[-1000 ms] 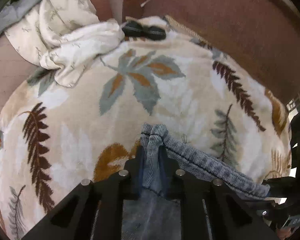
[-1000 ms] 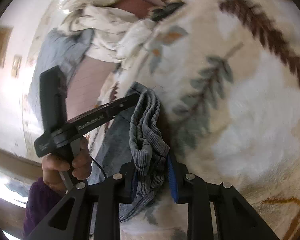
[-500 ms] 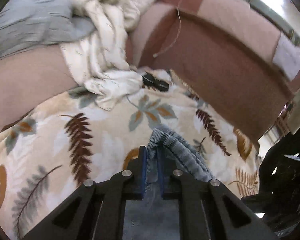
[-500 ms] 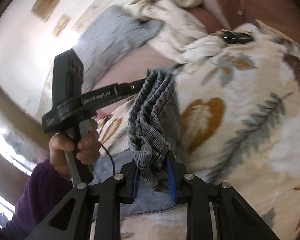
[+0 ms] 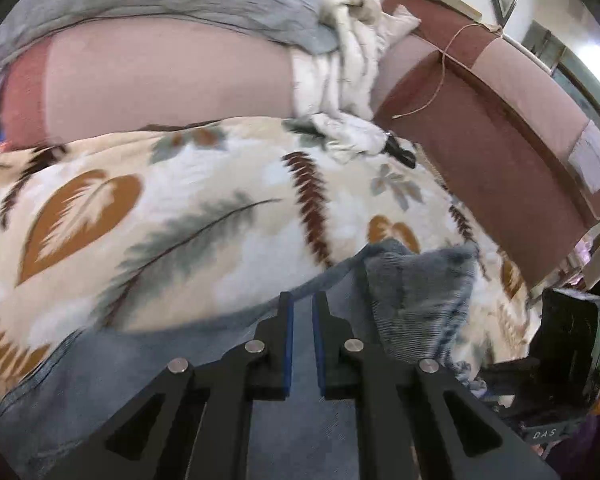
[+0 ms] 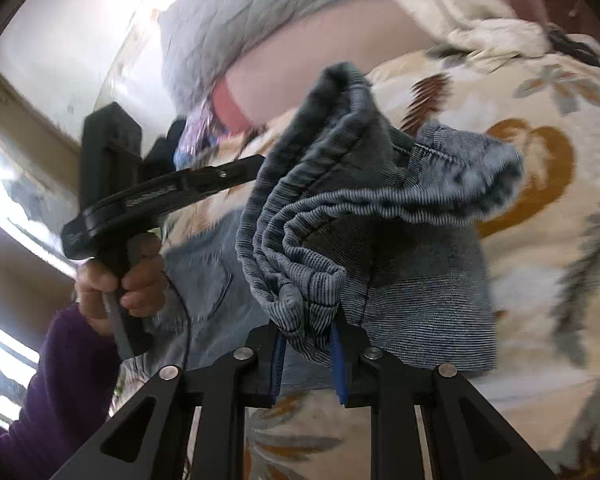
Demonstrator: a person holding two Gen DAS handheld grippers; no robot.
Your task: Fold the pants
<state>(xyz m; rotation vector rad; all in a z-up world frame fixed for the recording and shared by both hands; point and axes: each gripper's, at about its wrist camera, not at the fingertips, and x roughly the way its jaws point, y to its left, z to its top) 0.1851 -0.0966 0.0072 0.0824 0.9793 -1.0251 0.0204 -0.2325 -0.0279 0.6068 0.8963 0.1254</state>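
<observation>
Our right gripper (image 6: 307, 344) clamps the bunched waistband of the blue pants (image 6: 380, 208), its jaws having just tightened. Our left gripper (image 5: 302, 320) pinches a thin fold; motion blur smears the leaf-print blanket (image 5: 180, 200).

pants (image 6: 340, 216) carried sideways, waistband lifted higher

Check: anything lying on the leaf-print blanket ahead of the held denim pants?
Nothing visible. Both grippers, left and right, grip the blue denim pants; the cream leaf-print blanket ahead lies bare. The crumpled white cloth sits at its far edge.
</observation>
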